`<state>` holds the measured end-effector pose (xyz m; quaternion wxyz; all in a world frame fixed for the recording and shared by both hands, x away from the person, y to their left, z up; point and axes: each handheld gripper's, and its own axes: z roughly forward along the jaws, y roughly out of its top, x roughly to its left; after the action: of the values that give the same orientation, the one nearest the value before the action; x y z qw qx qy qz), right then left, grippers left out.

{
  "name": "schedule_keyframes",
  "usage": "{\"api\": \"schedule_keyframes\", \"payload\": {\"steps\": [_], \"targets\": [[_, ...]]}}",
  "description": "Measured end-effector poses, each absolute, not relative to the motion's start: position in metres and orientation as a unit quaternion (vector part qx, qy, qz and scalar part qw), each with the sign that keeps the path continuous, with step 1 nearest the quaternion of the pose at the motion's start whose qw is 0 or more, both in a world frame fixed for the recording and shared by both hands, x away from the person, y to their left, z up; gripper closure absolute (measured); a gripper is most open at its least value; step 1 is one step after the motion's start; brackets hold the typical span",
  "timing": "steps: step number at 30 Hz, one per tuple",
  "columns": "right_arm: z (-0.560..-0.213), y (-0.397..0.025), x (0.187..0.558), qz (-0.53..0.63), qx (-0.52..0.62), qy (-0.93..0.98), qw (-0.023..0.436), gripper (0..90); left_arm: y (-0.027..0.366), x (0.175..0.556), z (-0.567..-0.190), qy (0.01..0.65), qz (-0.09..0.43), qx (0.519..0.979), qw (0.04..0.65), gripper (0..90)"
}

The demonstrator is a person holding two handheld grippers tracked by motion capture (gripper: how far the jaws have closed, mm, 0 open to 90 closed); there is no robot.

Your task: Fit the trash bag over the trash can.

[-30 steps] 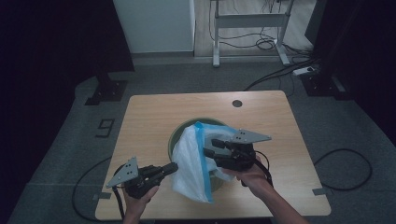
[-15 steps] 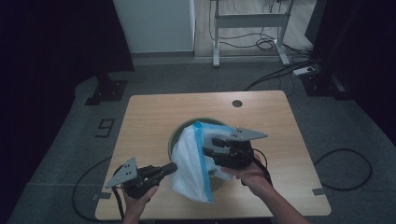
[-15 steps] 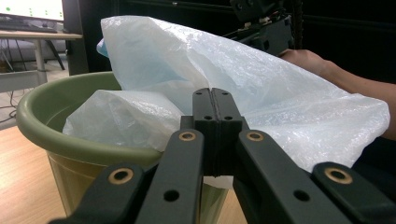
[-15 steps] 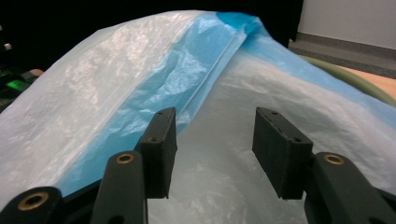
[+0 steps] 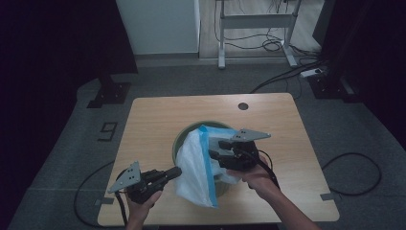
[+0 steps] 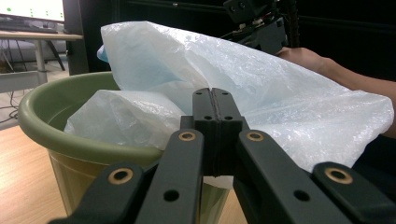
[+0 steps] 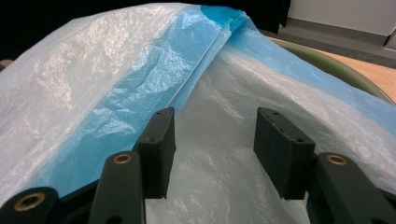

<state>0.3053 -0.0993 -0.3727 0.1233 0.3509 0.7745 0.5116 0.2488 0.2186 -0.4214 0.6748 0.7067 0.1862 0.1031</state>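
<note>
A green bin (image 5: 181, 140) stands mid-worktop (image 5: 153, 115), a white-and-blue bag (image 5: 196, 167) stuffed in it and spilling over its near rim. The left tool (image 5: 176, 172), jaws pressed together, sits just beside the bag. The right tool (image 5: 213, 154) gapes open against the plastic.

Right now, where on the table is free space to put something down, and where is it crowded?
The table is bare along the far edge around the small round hole, and on both side strips left and right of the green bin. It is crowded at the near middle: the plastic bag hangs over the bin, with the left gripper and right gripper beside it.
</note>
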Motion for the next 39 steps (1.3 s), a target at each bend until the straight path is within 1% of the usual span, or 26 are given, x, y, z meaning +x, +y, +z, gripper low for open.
{"api": "schedule_keyframes", "payload": {"steps": [12, 25, 35, 39], "targets": [[-0.372, -0.097, 0.302, 0.499, 0.330, 0.789, 0.137, 45.6, 0.220, 0.250, -0.422, 0.188, 0.103, 0.706, 0.675, 89.9], [-0.369, -0.093, 0.301, 0.501, 0.323, 0.792, 0.131, 44.2, 0.220, 0.250, -0.423, 0.190, 0.101, 0.706, 0.675, 89.9], [-0.358, -0.086, 0.309, 0.508, 0.330, 0.789, 0.101, 45.1, 0.221, 0.250, -0.424, 0.190, 0.101, 0.708, 0.673, 89.9], [-0.353, -0.086, 0.316, 0.510, 0.339, 0.788, 0.068, 45.2, 0.222, 0.250, -0.424, 0.190, 0.103, 0.708, 0.672, 89.9]]}}
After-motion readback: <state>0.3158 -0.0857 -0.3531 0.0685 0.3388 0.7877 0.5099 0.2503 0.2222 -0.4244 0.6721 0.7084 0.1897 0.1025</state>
